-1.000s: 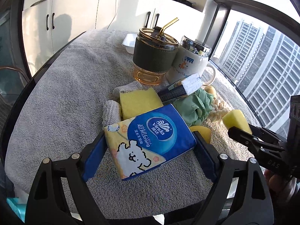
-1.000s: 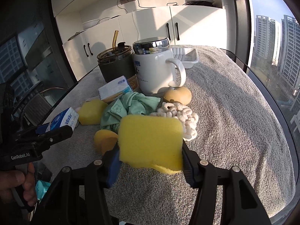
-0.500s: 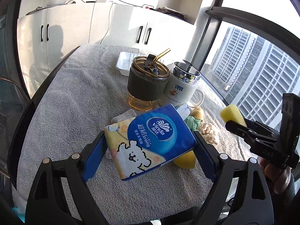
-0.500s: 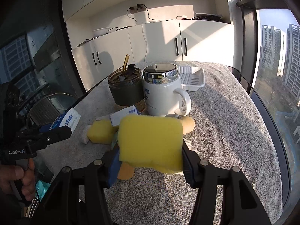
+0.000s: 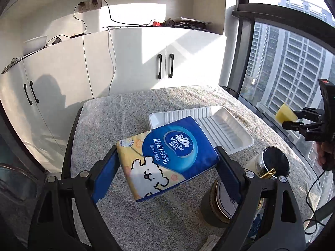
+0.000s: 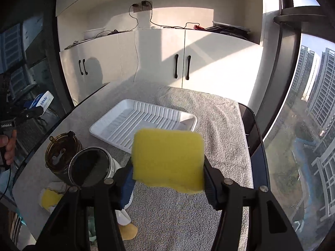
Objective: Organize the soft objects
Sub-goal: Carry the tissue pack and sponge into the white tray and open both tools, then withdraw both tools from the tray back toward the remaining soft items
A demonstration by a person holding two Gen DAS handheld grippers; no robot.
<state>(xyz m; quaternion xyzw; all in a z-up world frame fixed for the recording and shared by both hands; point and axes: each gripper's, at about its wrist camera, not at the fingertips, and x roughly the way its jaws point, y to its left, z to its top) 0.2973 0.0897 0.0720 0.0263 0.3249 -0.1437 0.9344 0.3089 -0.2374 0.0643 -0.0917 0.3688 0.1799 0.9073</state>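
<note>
Left gripper (image 5: 167,163) clamped on Vinda tissue pack (image 5: 167,156), pack wedged crosswise between both blue fingers (image 5: 106,175), held in the air above the towel-covered surface (image 5: 125,113), near edge of white ribbed tray (image 5: 226,125). Right gripper (image 6: 167,167) squeezing yellow sponge (image 6: 168,159) between its fingers, raised above the surface just short of the tray. Glass tumbler (image 6: 62,152) and white mug (image 6: 90,167) standing lower left.

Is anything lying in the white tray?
No, the tray holds nothing; its ribbed bottom is bare, and the sponge is up in the right tool.
</note>
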